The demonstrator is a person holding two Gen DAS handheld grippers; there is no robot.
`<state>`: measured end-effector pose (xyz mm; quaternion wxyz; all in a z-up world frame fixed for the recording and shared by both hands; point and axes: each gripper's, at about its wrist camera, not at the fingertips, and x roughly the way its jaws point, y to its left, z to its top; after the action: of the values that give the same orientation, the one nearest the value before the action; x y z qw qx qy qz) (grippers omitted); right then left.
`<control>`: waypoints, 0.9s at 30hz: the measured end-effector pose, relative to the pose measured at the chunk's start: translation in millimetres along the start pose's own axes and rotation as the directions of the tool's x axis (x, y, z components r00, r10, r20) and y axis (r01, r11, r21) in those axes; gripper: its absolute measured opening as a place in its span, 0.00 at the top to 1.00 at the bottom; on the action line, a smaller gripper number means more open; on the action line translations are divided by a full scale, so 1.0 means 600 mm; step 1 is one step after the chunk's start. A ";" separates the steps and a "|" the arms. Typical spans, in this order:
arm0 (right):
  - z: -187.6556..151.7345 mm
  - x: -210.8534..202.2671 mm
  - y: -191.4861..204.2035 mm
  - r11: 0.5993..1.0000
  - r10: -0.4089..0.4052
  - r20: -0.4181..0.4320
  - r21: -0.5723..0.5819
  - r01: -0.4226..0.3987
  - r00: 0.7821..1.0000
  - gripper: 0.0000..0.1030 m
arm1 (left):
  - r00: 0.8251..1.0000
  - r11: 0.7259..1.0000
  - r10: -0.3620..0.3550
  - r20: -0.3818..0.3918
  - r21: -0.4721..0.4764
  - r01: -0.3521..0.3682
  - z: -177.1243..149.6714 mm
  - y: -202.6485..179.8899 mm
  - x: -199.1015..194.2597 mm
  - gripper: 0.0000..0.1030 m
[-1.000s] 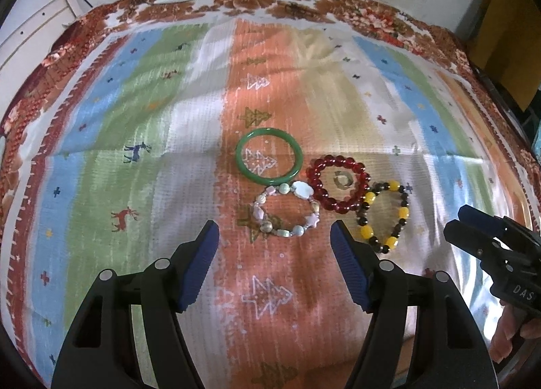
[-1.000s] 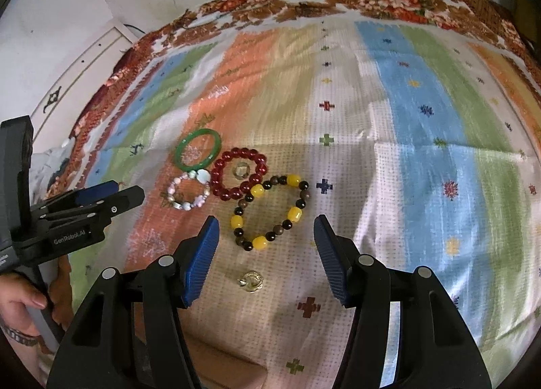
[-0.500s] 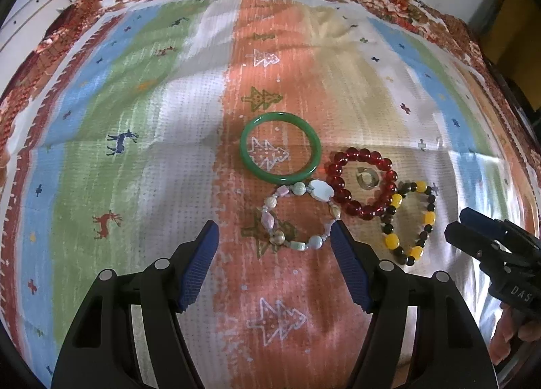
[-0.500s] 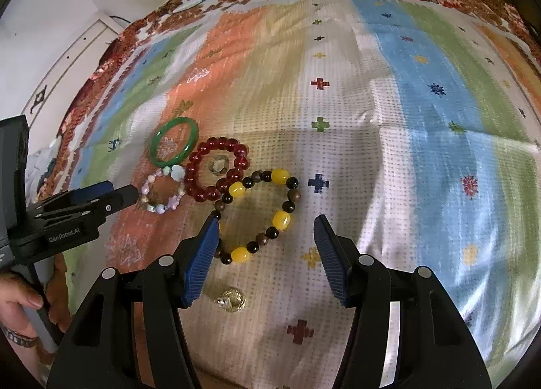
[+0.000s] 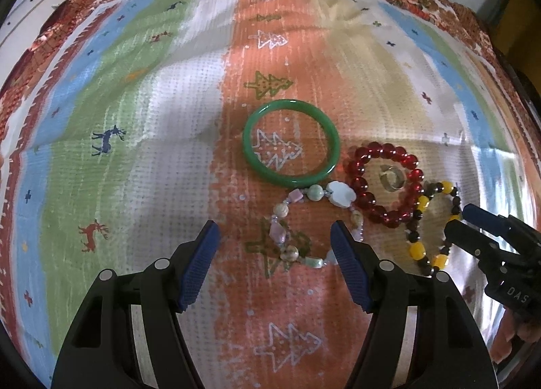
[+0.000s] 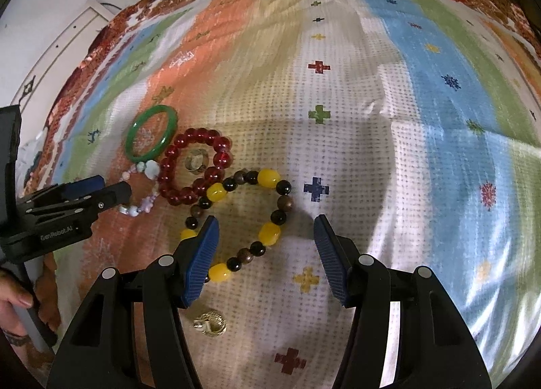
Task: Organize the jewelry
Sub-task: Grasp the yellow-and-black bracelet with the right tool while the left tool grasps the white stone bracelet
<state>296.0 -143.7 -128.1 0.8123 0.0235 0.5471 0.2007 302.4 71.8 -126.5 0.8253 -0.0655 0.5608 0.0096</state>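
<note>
Jewelry clustered on a striped, patterned cloth (image 5: 135,152) over a desk: smooth green bangle (image 5: 290,142) farthest out, pastel stone-bead bracelet (image 5: 304,220) just beside it on the near side, dark red glass-bead bracelet (image 5: 385,186) to its right with a small silvery ring (image 5: 392,179) lying inside its loop, and yellow-and-dark-brown bead bracelet (image 6: 243,216) touching the red one on the right. Small gold-coloured trinket (image 6: 210,323) alone, nearer the body, low between the right tool's arms.

Left claw (image 5: 275,264) apart, nothing between the blue pads, tilted steeply down over the pastel bracelet, whose near arc falls inside the gap and whose right side runs up against the right pad (image 5: 348,264); loop stretched front to back, roughly along the pointing line.

Right claw (image 6: 267,253) likewise apart and empty, over the yellow-and-brown bracelet: right half of that loop in the gap, left half hidden behind the left pad (image 6: 199,260). Loop drawn out on a slant, far end up toward the red beads.

One bracelet per hand, by the look of it: pastel nearer the left, yellow nearer the right. Contact with either strand impossible to confirm from these views. Likely snag: neighbouring beads touching, so a lift of one may drag another.
</note>
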 end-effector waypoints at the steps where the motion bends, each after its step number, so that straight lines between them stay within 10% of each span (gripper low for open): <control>1: 0.001 0.001 0.000 1.000 0.000 0.001 -0.001 0.000 1.000 0.44 | 1.000 1.000 0.000 -0.004 0.001 0.000 0.001 0.002 0.004 0.34; 8: 0.000 0.007 0.004 1.000 -0.015 -0.008 -0.018 0.015 1.000 0.45 | 0.998 0.997 0.062 -0.009 0.049 -0.062 -0.001 -0.007 0.013 0.39; 10: 0.000 0.008 0.002 0.999 -0.046 -0.008 -0.020 0.046 0.999 0.60 | 0.996 0.994 0.088 -0.009 0.062 -0.087 -0.003 -0.007 0.015 0.46; 17: -0.001 0.011 -0.010 0.996 -0.087 -0.006 -0.032 0.086 0.996 0.87 | 0.995 0.993 0.102 -0.018 0.054 -0.101 -0.004 0.006 0.010 0.91; 27: -0.008 -0.032 0.004 0.988 -0.117 0.063 -0.094 0.122 0.991 0.88 | 0.999 0.998 0.051 0.012 0.045 -0.051 -0.003 0.003 -0.027 0.91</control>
<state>284.6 -149.1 -112.5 0.8385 -0.0434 0.5134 0.1775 294.5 74.5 -112.2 0.8291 -0.0324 0.5578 0.0182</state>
